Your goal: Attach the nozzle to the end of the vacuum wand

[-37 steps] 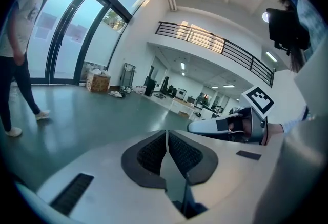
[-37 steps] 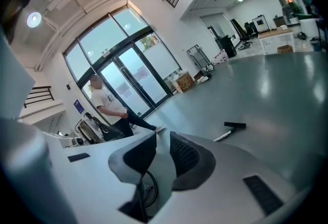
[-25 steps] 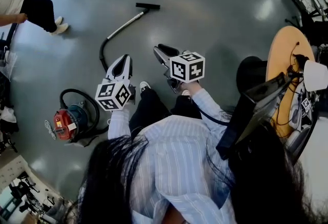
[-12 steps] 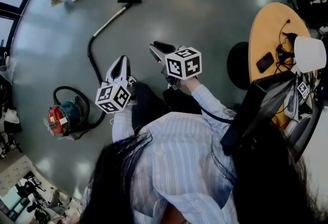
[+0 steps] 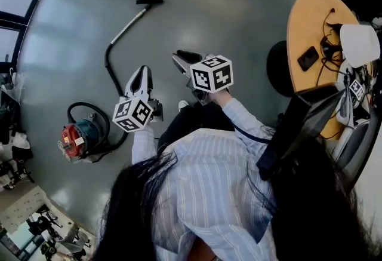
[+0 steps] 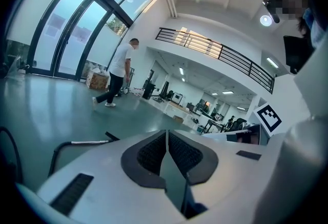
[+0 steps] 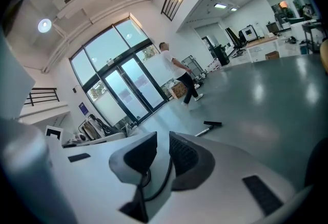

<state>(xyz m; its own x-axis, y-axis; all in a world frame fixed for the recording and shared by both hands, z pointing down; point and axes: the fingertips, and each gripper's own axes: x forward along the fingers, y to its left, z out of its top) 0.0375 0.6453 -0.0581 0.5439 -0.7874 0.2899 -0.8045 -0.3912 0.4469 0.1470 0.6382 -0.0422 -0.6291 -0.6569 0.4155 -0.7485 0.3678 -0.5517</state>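
The vacuum wand [image 5: 128, 25] is a silver tube lying on the grey floor far ahead, with a black floor nozzle [image 5: 149, 1] at its far end; I cannot tell whether they are joined. A black hose [image 5: 108, 65] runs back to the red and blue vacuum [image 5: 79, 138] at the left. My left gripper [image 5: 143, 70] is held in the air above the floor, well short of the hose, and its pads meet with nothing between them. My right gripper [image 5: 181, 56] hangs beside it, a narrow gap between its pads, empty. The wand [image 6: 88, 142] [image 7: 203, 130] and nozzle [image 7: 212, 124] show small in both gripper views.
A round wooden table [image 5: 301, 12] with a phone [image 5: 308, 58] and cables stands at the right, a black chair base [image 5: 279, 68] beside it. A person [image 6: 119, 74] walks across the far floor near the glass doors [image 7: 120, 89]. Desks and equipment line the room's edges.
In the head view the wand, nozzle and vacuum have shifted left and the table has come further into view. The walker has gone to the top left corner. Both grippers look unchanged.
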